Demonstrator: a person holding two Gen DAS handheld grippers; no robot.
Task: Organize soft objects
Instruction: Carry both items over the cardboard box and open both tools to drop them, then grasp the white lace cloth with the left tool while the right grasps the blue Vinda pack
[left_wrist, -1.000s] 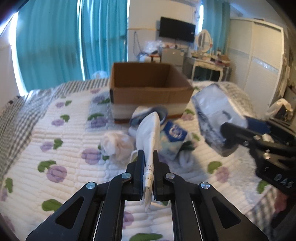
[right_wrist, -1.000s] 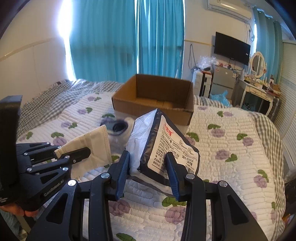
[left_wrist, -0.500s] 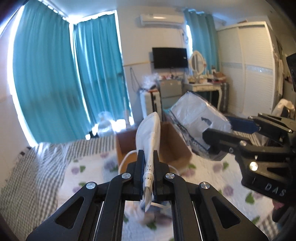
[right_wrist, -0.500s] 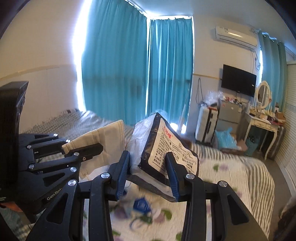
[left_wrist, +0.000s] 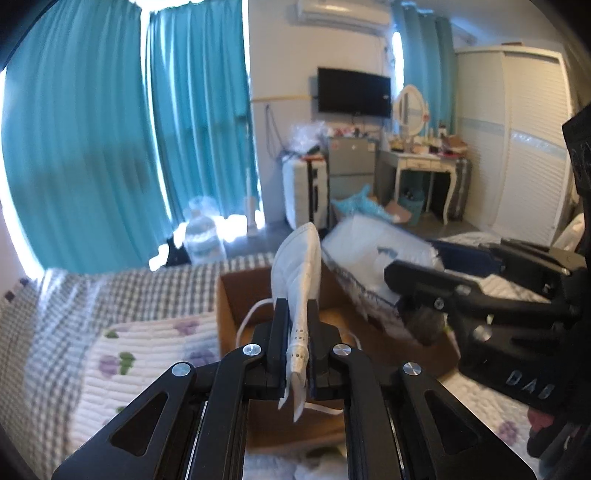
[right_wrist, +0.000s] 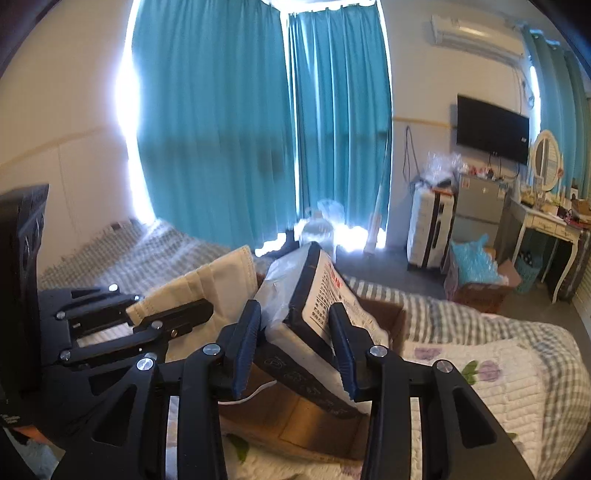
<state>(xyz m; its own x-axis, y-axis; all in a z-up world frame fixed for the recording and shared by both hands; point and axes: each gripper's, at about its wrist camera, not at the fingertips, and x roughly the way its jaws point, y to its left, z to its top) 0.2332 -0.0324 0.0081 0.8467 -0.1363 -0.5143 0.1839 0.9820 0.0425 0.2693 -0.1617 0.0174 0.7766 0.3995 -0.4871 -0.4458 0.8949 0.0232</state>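
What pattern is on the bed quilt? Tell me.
White quilt with purple flowers and green leaves, clearest in the right wrist view.

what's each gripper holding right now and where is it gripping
Left gripper: face mask, pinched at its folded end. Right gripper: tissue pack, squeezed across its sides.

What my own load keeps from me

My face mask (left_wrist: 299, 280) and tissue pack (right_wrist: 325, 314) cover most of the cardboard box (left_wrist: 236, 306) floor; my left gripper (left_wrist: 296, 325) and right gripper (right_wrist: 295, 347) run off the bottom edges, and the pack's small print is too blurred to read.
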